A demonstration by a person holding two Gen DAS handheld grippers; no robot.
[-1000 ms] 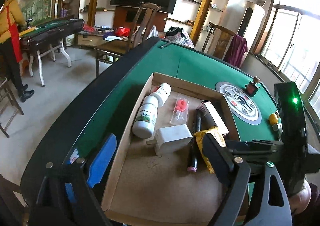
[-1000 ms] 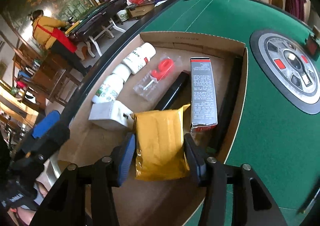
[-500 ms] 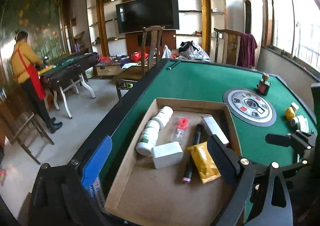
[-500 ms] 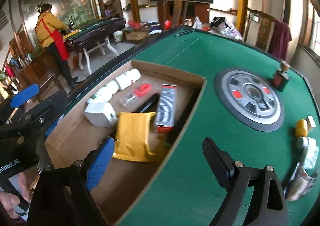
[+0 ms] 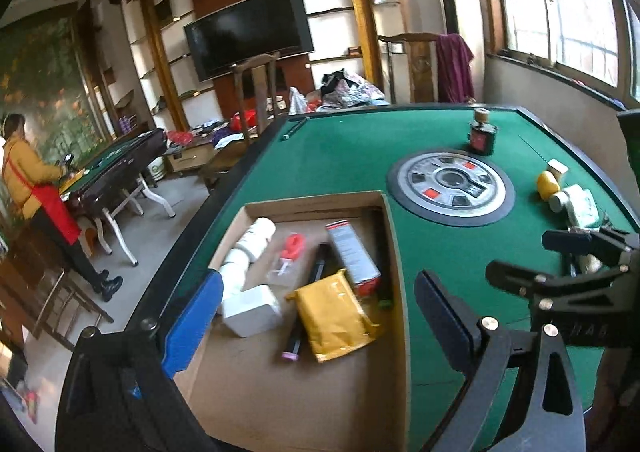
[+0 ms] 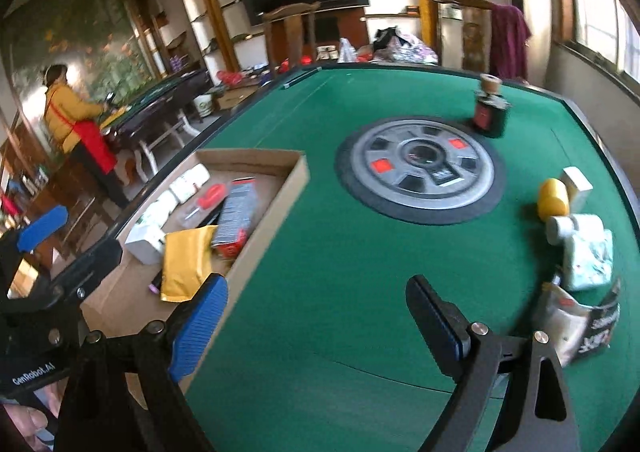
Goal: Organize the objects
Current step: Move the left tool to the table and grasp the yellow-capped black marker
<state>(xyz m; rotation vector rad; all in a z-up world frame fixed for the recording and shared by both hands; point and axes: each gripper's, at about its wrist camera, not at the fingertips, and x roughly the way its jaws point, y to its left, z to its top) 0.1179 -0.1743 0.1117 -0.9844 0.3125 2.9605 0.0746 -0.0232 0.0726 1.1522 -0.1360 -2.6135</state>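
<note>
Both grippers stand with their jaws wide apart and nothing between the pads. The left gripper (image 5: 316, 316) hangs over the near end of the cardboard box (image 5: 394, 252), and the right gripper (image 6: 320, 316) hangs over bare green felt of the mahjong table (image 6: 320, 252), between the box and the loose items at the right edge.

The box already holds two white bottles (image 5: 248, 252), a white carton (image 5: 252, 310), a clear packet with a red part (image 5: 290, 256), a dark pen-like tube (image 5: 308, 304), a grey-and-red carton (image 5: 352, 256) and a yellow padded pouch (image 5: 334, 318). Still outside it, grouped near the right edge, are a yellow bottle (image 6: 553, 198), a small white box (image 6: 576, 182), a white roll (image 6: 576, 228), a pale patterned pack (image 6: 592, 264) and a crumpled foil packet (image 6: 576, 324). A dark ink-style bottle (image 6: 490, 108) stands upright beyond the round centre console (image 6: 420, 168).

The main risk is judged to lie in that cluster: its items touch or overlap, so a wide-open reach may nudge the yellow bottle or the roll, and either could roll off the nearby table edge. The foil packet looks limp and slippery; a pinch on a loose corner may slide off. The yellow pouch lies propped over the tube and carton, so a further drop onto it may settle crookedly or spill over the low box wall. The right-wrist view is motion-blurred, so the packet's exact outline is uncertain.
</note>
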